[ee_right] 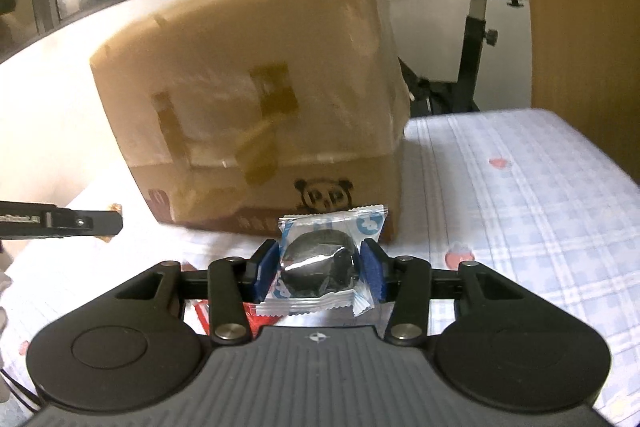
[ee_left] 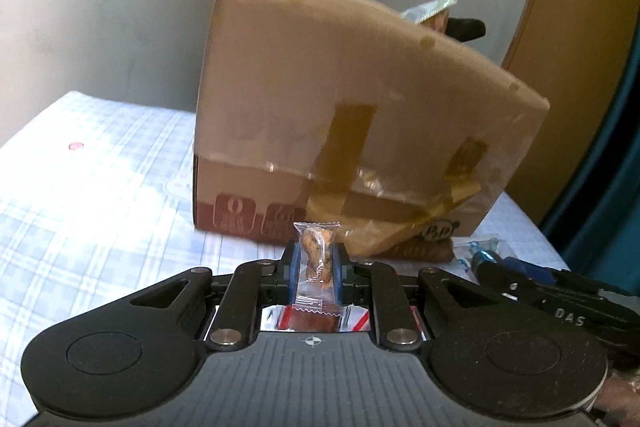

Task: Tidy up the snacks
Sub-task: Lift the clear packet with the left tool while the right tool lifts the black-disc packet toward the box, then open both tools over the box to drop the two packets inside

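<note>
Gripping: two wrapped snacks, one per gripper, both lifted off the checked cloth (ee_right: 540, 195).
Left gripper (ee_left: 316, 263): jaws clamped on clear packet of brown snack (ee_left: 317, 259), standing upright.
Right gripper (ee_right: 320, 269): jaws clamped on blue-white packet with dark round snack (ee_right: 320, 263).
Ahead: taped cardboard box (ee_left: 352, 99) on the cloth, close behind both packets.
Beyond: exercise bike (ee_right: 480, 27).

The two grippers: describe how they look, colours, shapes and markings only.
Both handheld tools look alike. The left gripper has a ribbed grey body with a small white crosshair mark, flanked by two round black discs, with black linkage bars on silver pivot pins. Its fingers carry blue pads. The right gripper repeats this, with darker blue pads on its fingers. White lettering marks its side in the left wrist view.
</note>
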Tool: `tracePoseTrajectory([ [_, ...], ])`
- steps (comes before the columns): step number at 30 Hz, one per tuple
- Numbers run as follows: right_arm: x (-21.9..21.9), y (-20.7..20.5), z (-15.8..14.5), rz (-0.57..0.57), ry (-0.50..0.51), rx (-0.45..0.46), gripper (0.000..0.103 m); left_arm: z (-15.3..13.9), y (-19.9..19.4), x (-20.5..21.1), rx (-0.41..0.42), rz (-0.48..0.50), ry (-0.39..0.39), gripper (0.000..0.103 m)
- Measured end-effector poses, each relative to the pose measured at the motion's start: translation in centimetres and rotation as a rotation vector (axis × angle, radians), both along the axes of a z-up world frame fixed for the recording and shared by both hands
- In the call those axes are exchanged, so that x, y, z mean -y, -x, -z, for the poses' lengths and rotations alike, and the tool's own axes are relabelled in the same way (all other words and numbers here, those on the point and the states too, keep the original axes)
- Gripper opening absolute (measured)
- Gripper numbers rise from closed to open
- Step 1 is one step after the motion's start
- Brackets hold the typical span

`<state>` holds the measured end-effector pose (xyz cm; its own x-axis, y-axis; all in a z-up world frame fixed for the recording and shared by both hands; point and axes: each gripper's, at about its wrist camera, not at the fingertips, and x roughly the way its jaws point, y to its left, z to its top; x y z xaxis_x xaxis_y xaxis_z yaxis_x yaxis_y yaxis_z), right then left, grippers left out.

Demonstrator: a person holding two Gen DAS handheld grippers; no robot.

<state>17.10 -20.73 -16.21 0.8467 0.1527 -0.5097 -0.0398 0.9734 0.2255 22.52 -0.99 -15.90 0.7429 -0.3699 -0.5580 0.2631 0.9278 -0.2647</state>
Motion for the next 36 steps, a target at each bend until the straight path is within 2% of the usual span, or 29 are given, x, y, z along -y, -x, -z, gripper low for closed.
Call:
tracePoseTrajectory([
  [15,0.9,1.3,-9.1,0.008,-0.012,0.223,0.048,-8.1,-1.6,-0.8,0.186,0.024,0.007,0.018],
  [21,1.5,-0.2,-12.2,0.003,-0.014,0.281,0.048,-10.2,-2.5,-0.5,0.214,0.032,0.001,0.018],
  [30,2.0,-5.2,-14.9,-0.017,0.008,0.305,0.048,-12.4,-5.5,-0.6,0.253,0.026,-0.056,0.018],
  [36,1.0,-10.0,-14.5,-0.015,0.040,0.236,0.048,-13.0,-8.8,0.1,0.244,0.029,-0.095,0.019],
])
